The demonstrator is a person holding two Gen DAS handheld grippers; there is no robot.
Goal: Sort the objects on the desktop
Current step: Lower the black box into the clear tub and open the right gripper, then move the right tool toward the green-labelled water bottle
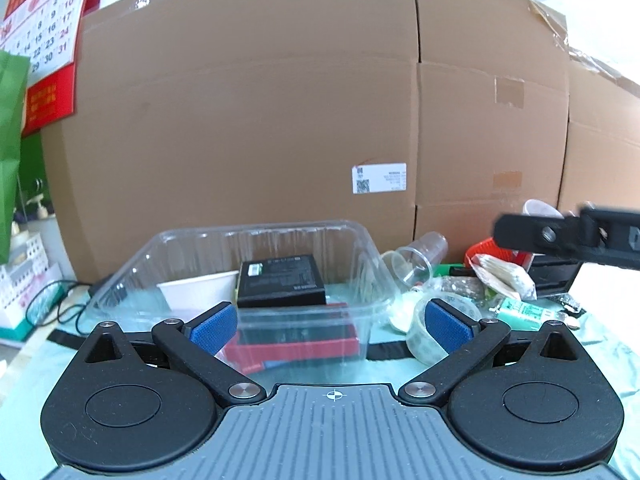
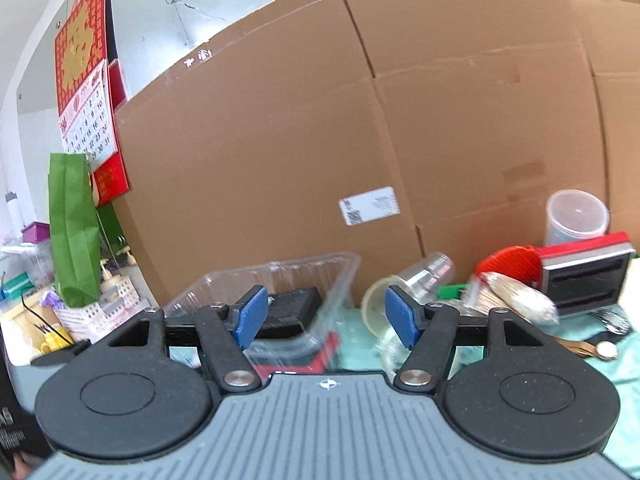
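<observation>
My left gripper [image 1: 328, 328] stands open just short of a clear plastic tub [image 1: 360, 264]. The tub holds a black box [image 1: 280, 282] and a white paper cup [image 1: 200, 290], and it rests on a red box [image 1: 296, 344]. A roll of clear tape [image 1: 424, 344] lies by the right pad. My right gripper [image 2: 326, 316] is also open and empty. It hangs before the same tub [image 2: 340, 276], black box [image 2: 292, 306] and tape roll [image 2: 376, 304]. One of its fingers [image 1: 560, 236] shows at the right of the left wrist view.
A wall of cardboard boxes [image 1: 260, 120] closes the back. Right of the tub lie a tipped clear cup [image 2: 428, 274], a red basket [image 2: 512, 260], a bag of sticks [image 2: 520, 300], a red-topped black case [image 2: 588, 276], a lidded cup [image 2: 576, 216] and a watch [image 2: 604, 348]. A green bag [image 2: 74, 232] stands at the left.
</observation>
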